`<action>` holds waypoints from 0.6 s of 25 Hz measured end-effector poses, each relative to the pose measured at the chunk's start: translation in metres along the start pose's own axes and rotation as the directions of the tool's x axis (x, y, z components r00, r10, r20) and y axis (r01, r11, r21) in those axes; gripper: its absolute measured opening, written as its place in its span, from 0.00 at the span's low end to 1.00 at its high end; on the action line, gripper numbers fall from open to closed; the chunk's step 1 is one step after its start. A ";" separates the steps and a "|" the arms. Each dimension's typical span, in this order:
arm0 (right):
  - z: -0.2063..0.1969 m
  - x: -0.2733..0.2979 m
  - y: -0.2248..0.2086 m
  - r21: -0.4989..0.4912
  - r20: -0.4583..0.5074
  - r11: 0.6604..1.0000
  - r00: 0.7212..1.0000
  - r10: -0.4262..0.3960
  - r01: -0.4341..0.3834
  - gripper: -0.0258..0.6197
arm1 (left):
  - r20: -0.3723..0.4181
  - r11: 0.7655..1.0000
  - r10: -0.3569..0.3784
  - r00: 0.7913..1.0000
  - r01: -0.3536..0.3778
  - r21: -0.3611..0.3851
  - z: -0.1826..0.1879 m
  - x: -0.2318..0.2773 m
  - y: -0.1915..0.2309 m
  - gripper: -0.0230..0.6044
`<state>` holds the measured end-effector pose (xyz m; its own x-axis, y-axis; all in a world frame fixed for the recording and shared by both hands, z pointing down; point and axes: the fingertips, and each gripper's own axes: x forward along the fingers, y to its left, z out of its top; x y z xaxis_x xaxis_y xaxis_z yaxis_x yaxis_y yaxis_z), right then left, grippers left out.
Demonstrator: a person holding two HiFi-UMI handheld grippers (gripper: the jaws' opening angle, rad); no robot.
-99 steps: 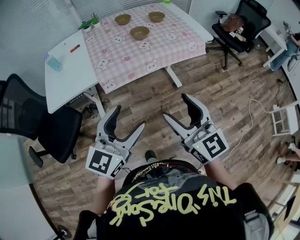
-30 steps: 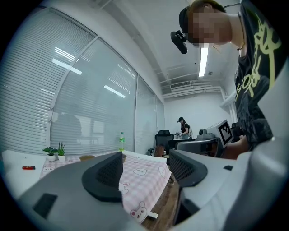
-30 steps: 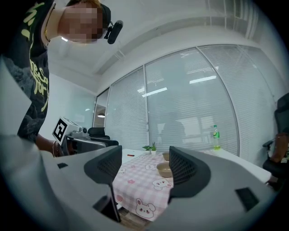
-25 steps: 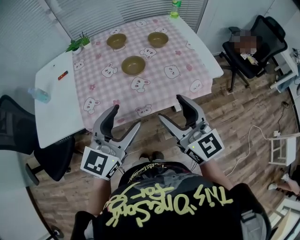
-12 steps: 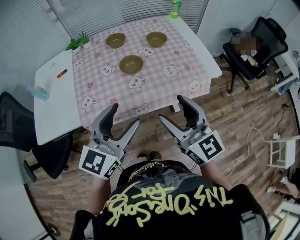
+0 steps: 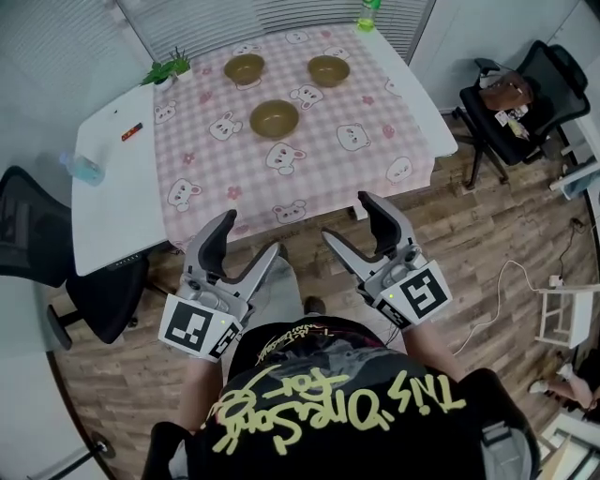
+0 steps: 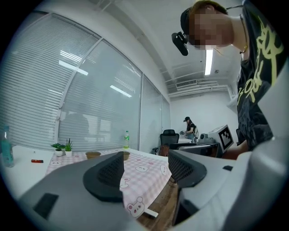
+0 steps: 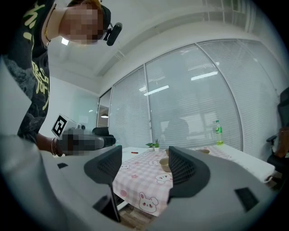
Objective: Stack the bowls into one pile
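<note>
Three brown bowls stand apart on the pink checked tablecloth [image 6: 309, 159]: a near one [image 6: 275, 118], a far left one [image 6: 245, 67] and a far right one [image 6: 329, 69]. My left gripper [image 6: 251, 236] and right gripper [image 6: 347, 218] hang side by side short of the table's front edge, over the wooden floor. Both point at the table with the jaws wide apart and nothing between them. In the left gripper view, the left gripper [image 7: 144, 169] frames the cloth's corner. In the right gripper view, one bowl [image 8: 163, 164] shows between the jaws of the right gripper [image 8: 144, 169].
A white table [image 6: 112, 206] carries the cloth, a small plant [image 6: 167, 68], a blue bottle [image 6: 82, 169], a red pen [image 6: 131, 131] and a green bottle [image 6: 367, 13]. Black office chairs stand at the left [image 6: 37, 244] and right [image 6: 511, 98]. Another person [image 7: 188, 128] stands far off.
The table and its bowls have come much nearer over the last seconds. Both grippers keep the same open pose in front of the body.
</note>
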<state>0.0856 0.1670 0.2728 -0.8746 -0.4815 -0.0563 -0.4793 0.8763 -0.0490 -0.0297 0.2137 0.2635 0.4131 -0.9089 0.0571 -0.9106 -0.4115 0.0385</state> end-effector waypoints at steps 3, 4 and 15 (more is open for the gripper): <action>0.000 0.009 0.004 0.021 -0.009 1.000 1.000 0.002 -0.002 0.52 | 0.009 1.000 -0.002 1.000 0.002 -0.001 0.001 0.001 0.008 0.51; 0.000 0.013 0.003 0.020 -0.014 1.000 1.000 0.001 0.000 0.52 | 0.005 1.000 -0.007 1.000 0.007 0.006 0.000 0.004 0.012 0.51; 0.009 0.094 -0.052 -0.016 -0.003 0.998 0.998 -0.055 0.055 0.52 | 0.013 0.997 -0.068 0.998 0.067 0.030 0.012 0.070 0.093 0.51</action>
<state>0.0292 0.0766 0.2608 -0.8469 -0.5293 -0.0505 -0.5281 0.8484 -0.0365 -0.0860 0.1110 0.2590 0.4735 -0.8798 0.0412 -0.8808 -0.4734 0.0123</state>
